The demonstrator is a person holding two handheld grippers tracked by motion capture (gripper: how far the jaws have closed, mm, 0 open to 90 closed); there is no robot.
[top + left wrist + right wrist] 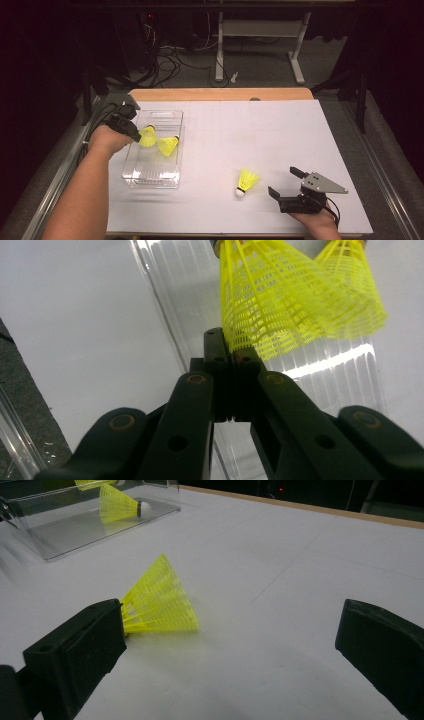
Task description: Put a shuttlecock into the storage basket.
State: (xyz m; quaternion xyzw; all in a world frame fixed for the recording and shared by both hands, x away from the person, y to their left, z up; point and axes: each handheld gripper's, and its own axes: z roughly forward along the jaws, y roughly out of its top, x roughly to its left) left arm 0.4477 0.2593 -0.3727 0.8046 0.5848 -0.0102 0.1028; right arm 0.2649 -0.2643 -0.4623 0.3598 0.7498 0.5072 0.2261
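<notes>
Overhead, white counter (280,135), dark room beyond. Clear bin (131,172) near its left edge; left gripper (136,135) fingers pinch a shuttlecock (148,136) over it. Right gripper (286,181) fingers wide, bare counter around.

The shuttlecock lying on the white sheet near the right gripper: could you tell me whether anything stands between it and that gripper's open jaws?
Nothing visible does. The shuttlecock lies on bare sheet just left of the right gripper, whose jaws stand wide open. In the right gripper view its yellow skirt already sits beside the left jaw, with clear surface between.
</notes>
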